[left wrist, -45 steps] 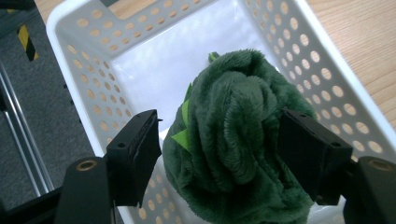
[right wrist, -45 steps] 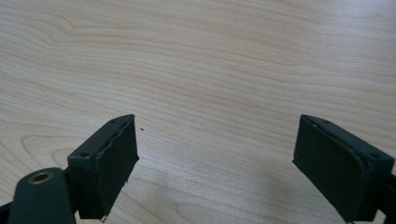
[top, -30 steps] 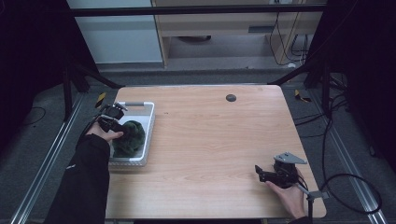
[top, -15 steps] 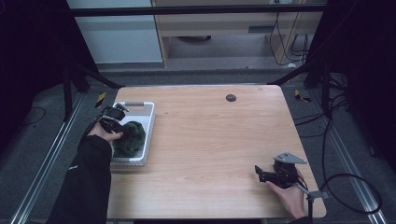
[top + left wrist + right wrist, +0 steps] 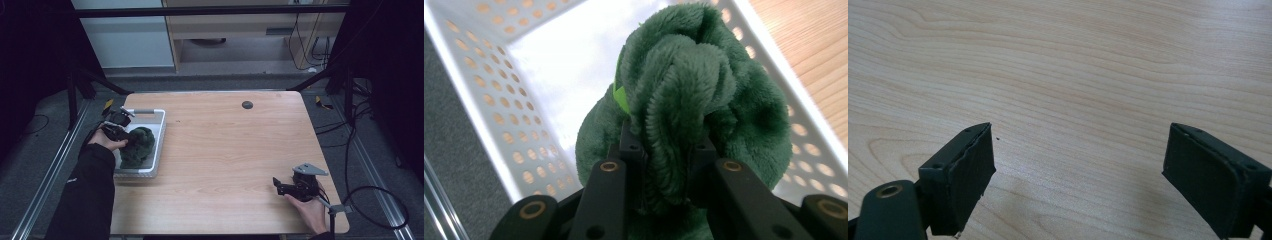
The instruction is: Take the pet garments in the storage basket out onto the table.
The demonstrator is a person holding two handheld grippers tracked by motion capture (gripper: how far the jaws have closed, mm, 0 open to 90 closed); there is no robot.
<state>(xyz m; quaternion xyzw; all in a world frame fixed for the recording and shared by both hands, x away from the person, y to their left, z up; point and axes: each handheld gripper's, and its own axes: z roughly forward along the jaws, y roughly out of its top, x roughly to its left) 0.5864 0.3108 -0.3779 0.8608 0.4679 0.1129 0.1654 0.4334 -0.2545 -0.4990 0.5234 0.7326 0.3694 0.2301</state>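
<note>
A fluffy dark green cloth (image 5: pixel 140 146) lies bunched in a white perforated tray (image 5: pixel 161 131) at the table's left edge. My left gripper (image 5: pixel 125 136) reaches into the tray from the left. Its jaws have just been closing and now pinch a fold of the green cloth (image 5: pixel 684 85). In the left gripper view the left gripper (image 5: pixel 666 146) has plush bulging up between and over its pads. My right gripper (image 5: pixel 276 186) rests low near the table's front right corner. In the right gripper view the right gripper (image 5: pixel 1080 170) stands open with bare wood between its jaws.
The wooden table (image 5: pixel 230 150) has a small dark round disc (image 5: pixel 247 105) near its far edge. Dark floor and metal rails run along both sides. A cable (image 5: pixel 370 200) trails off the right gripper past the table's right edge.
The left gripper has closed on the green cloth and risen slightly with the fold in it. The right hand and gripper have stayed where they were.
</note>
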